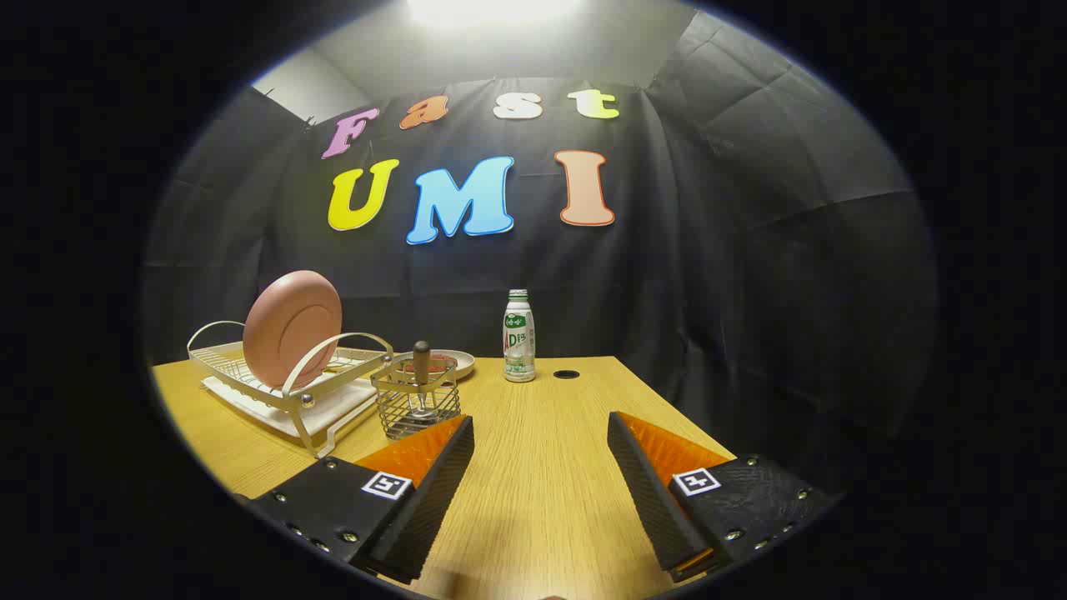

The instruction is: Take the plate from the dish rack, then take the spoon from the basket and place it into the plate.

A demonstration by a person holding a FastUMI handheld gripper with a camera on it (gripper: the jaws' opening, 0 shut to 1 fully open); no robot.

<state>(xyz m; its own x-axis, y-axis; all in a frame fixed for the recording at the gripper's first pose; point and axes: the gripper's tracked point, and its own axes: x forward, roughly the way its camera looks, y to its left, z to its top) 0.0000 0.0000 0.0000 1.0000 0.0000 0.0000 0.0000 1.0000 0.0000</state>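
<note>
Near, over the table: gripper (540, 433) spread wide, holding nothing, only bare wood between the fingers (433, 492).
Table: wooden table (550, 483), plain and flat under the fingers, nothing to bump on the near part.
Just past the left finger: wire basket (414, 406), very close to that fingertip.
Spoon: spoon (421, 367) standing up in the basket, dark handle poking out the top, bowl end down inside the wires.
Left and farther: dish rack (288, 387), white wire, on the left side of the table, touching or almost touching the basket, hard to tell which.
Plate: pink plate (292, 327) standing on its edge in the rack, leaning a little, not yet taken out.
Far, behind the basket: flat dish (454, 360) with something dark on it.
Far middle: bottle (518, 336) standing up, well apart from the rack, with a small dark hole (566, 375) in the table beside it.
Step now: probably reaching left and far for the plate first.
Could go wrong, bump: left finger could knock the basket on the way, because of how close it sits.
Could go wrong, slip: plate smooth and round, so could slide out of a pinch on its thin edge.
Could go wrong, snag: plate could catch on the rack wires if pulled sideways, not up.
Could go wrong, drag: rack looks light, so could lift or tip along with the plate.
</note>
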